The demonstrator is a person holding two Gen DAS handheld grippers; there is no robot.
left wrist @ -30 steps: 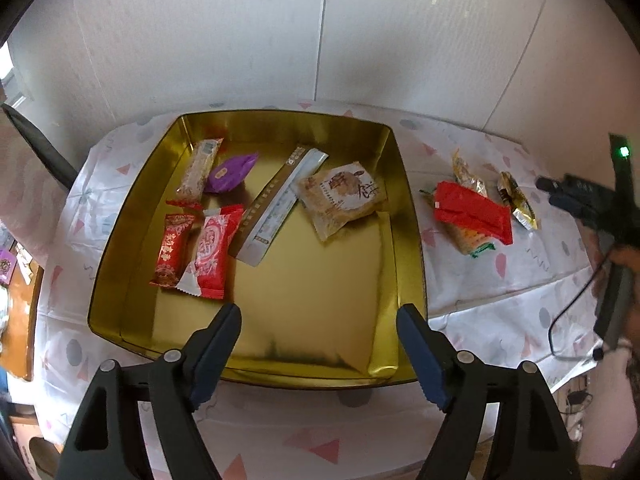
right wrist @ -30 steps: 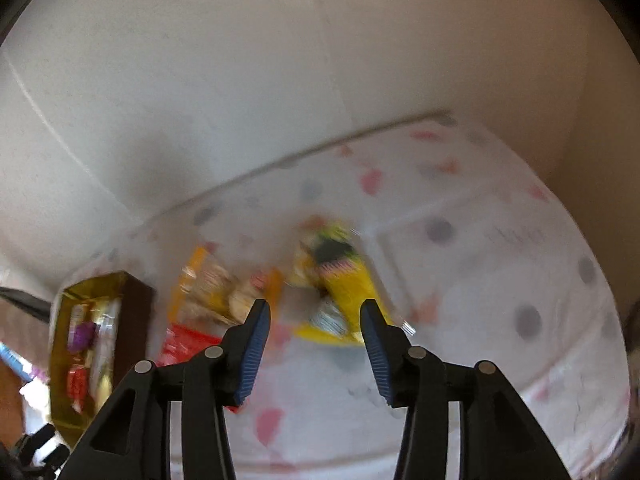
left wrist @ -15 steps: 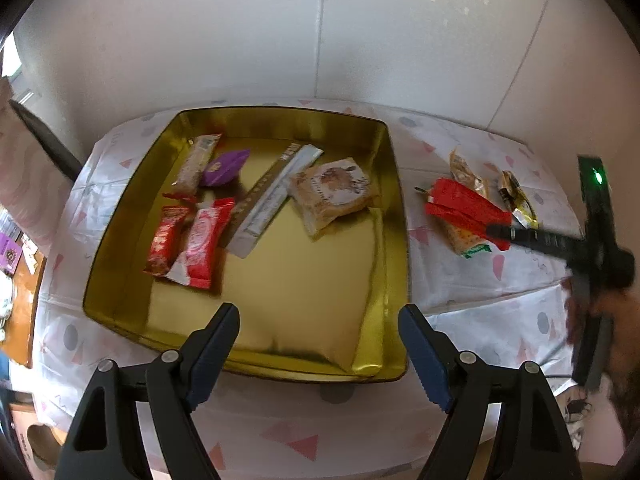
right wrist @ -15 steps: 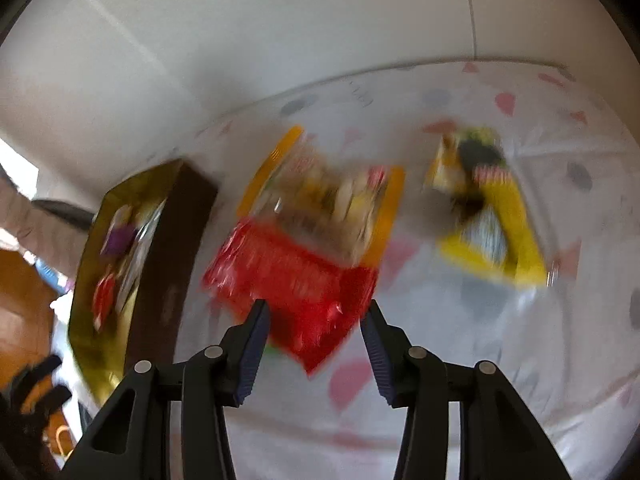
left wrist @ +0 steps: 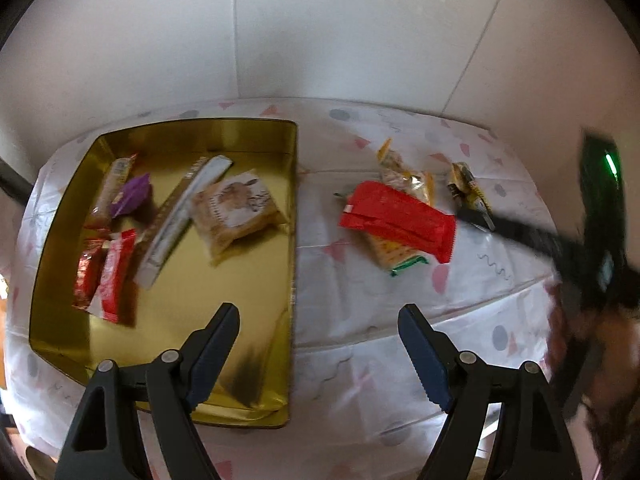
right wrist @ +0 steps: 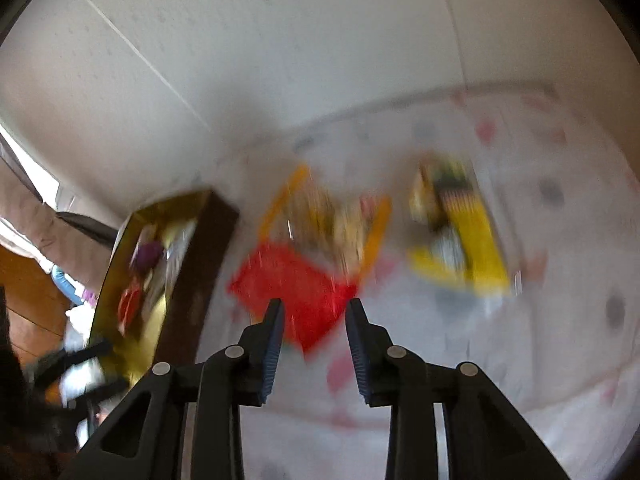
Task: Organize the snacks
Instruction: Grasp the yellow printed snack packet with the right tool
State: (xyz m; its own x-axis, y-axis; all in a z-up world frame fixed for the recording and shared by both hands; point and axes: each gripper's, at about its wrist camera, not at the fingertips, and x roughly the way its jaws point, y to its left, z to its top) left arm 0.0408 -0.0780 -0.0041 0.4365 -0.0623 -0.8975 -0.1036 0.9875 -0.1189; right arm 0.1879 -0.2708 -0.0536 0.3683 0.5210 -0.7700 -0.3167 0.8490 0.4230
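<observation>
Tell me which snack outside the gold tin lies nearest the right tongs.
The red packet: its lower corner sits just between the right tongs. The cracker bag beneath it and the yellow packet lie farther away.

tin (left wrist: pixel 294 216) wall blocks left | cloth (left wrist: pixel 360 300) before red packet (left wrist: pixel 396 216) free

In the right wrist view we see nearly everything smeared by motion: the red packet (right wrist: pixel 294 280) at centre, the orange-edged packet (right wrist: pixel 332 220) above it and the yellow packet (right wrist: pixel 460 236) to the right show colour but no legible print. The gold tin (right wrist: pixel 160 280) at left is blurred too, its contents only blobs of purple and red. In the left wrist view the right gripper (left wrist: pixel 476 214) streaks in from the right edge (its tips perhaps over the small yellow wrapper, we cannot tell). The red packet (left wrist: pixel 396 216) there covers most of the cracker packet (left wrist: pixel 400 254) beneath.
</observation>
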